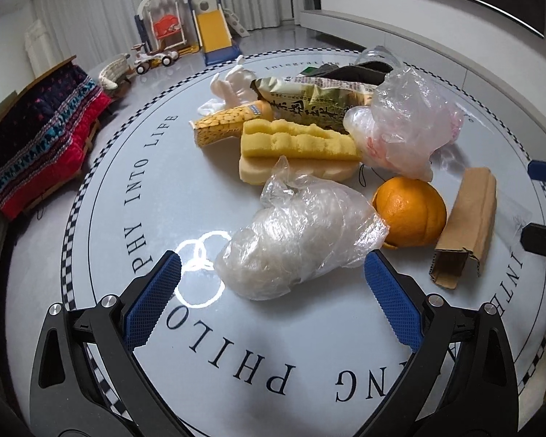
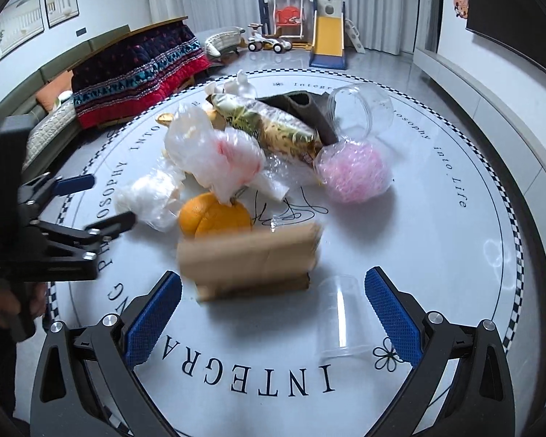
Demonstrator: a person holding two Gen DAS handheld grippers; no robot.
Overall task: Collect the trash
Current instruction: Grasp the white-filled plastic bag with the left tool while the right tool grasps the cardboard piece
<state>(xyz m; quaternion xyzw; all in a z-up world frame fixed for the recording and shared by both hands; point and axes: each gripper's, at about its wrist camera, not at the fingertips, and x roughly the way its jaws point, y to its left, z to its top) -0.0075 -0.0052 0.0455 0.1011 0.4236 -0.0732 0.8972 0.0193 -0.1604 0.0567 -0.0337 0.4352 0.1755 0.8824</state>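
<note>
The collecting looks barely begun: the trash is all heaped on the round table and neither tool holds anything. The left gripper is spread wide, its jaws flanking the crumpled clear bag, which lies at twelve o'clock just ahead of the fingertips; the next move probably calls for easing forward and closing softly, since the film will squash and slip. The orange sits touching the bag at two o'clock. The right gripper is also wide open, with the cardboard box blurred at twelve o'clock just between its tips and a clear cup at two o'clock.
</note>
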